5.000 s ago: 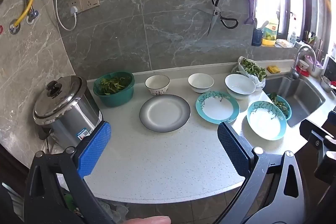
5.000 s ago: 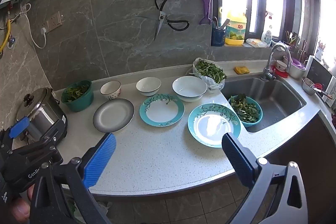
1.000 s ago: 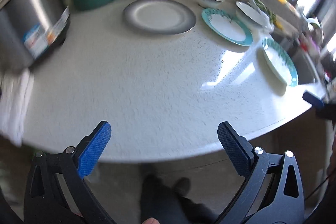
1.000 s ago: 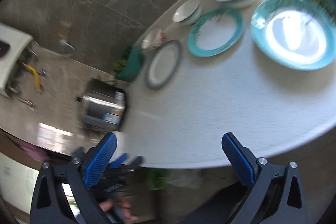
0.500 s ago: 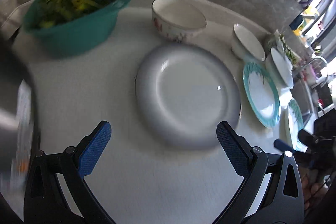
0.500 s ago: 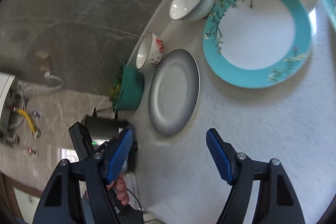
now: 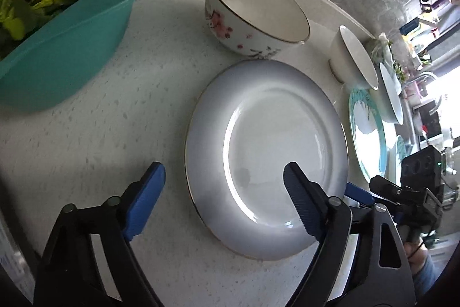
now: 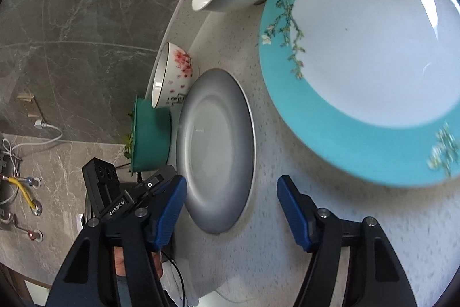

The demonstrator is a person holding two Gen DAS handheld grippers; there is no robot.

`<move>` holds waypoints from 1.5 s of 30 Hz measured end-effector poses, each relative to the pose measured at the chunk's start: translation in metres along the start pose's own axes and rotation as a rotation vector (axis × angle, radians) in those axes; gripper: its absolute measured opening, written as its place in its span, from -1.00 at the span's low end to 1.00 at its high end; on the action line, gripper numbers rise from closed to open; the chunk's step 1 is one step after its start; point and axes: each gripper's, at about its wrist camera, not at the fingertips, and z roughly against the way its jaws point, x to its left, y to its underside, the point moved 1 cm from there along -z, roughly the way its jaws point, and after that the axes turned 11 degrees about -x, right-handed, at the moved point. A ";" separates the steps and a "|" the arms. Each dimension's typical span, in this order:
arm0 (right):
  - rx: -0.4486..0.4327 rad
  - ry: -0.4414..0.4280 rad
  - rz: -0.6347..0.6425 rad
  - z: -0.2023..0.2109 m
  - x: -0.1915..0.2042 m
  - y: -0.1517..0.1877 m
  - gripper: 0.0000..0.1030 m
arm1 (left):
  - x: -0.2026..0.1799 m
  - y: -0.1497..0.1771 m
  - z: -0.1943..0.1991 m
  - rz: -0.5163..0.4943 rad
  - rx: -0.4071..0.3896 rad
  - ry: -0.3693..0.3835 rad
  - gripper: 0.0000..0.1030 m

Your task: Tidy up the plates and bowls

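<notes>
Both my grippers closing in on the grey plate (image 7: 267, 157), nothing held yet.
My left gripper (image 7: 224, 192) and right gripper (image 8: 231, 209) have just been narrowing, jaws still apart, straddling its near rim on the counter (image 7: 115, 105). Risk: pads skidding the plate into the floral bowl (image 7: 256, 13); underside contact is hidden, and the teal-rimmed plate (image 8: 359, 71) is cut off.

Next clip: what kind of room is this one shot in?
Most likely a home kitchen. A speckled worktop holds a grey plate, a flowered bowl and a teal basin of leafy greens, set against a grey marble-look wall with a socket.
</notes>
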 end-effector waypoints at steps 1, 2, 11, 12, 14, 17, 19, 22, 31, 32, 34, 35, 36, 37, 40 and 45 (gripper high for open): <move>-0.004 -0.001 0.001 -0.001 0.000 -0.003 0.34 | 0.002 -0.004 -0.005 0.002 0.005 -0.008 0.60; -0.009 -0.003 0.002 -0.002 0.001 -0.005 0.34 | 0.003 -0.006 -0.006 0.005 0.008 -0.011 0.58; 0.009 0.009 0.007 -0.022 0.009 -0.014 0.08 | 0.004 -0.030 -0.015 -0.036 0.032 -0.050 0.57; 0.010 0.013 0.004 -0.023 0.009 -0.014 0.03 | 0.004 -0.030 -0.015 -0.033 0.033 -0.045 0.57; 0.009 0.021 -0.009 -0.021 0.006 -0.013 -0.06 | 0.002 -0.032 -0.016 -0.025 0.032 -0.016 0.57; 0.015 0.034 -0.016 -0.020 0.005 -0.013 -0.16 | -0.001 -0.033 -0.018 -0.031 0.029 0.008 0.57; 0.024 0.045 -0.022 -0.020 0.004 -0.014 -0.18 | -0.003 -0.034 -0.019 -0.025 0.028 0.045 0.08; 0.036 0.061 -0.015 -0.020 0.006 -0.014 -0.28 | -0.003 -0.035 -0.020 -0.011 0.020 0.025 -0.25; 0.062 0.112 0.002 -0.020 0.004 -0.015 -0.73 | 0.021 -0.022 -0.007 0.012 0.024 0.035 -0.44; 0.062 0.111 0.001 -0.020 0.004 -0.015 -0.73 | 0.022 -0.021 -0.006 0.023 0.023 0.036 -0.44; 0.061 0.111 0.005 -0.020 0.004 -0.015 -0.73 | 0.024 -0.018 -0.004 0.030 0.022 0.046 -0.44; 0.062 0.113 0.009 -0.020 0.004 -0.015 -0.73 | 0.027 -0.016 -0.002 0.034 0.020 0.049 -0.44; 0.063 0.115 0.016 -0.021 0.004 -0.016 -0.73 | 0.027 -0.014 0.000 0.032 0.017 0.050 -0.44; 0.064 0.117 0.018 -0.021 0.005 -0.015 -0.73 | 0.027 -0.012 0.001 0.020 0.016 0.045 -0.44; 0.064 0.124 0.030 -0.021 0.006 -0.016 -0.72 | 0.022 -0.006 0.003 -0.023 0.016 0.019 -0.45; 0.059 0.136 0.043 -0.020 0.007 -0.016 -0.72 | 0.019 0.000 0.007 -0.042 0.017 0.005 -0.56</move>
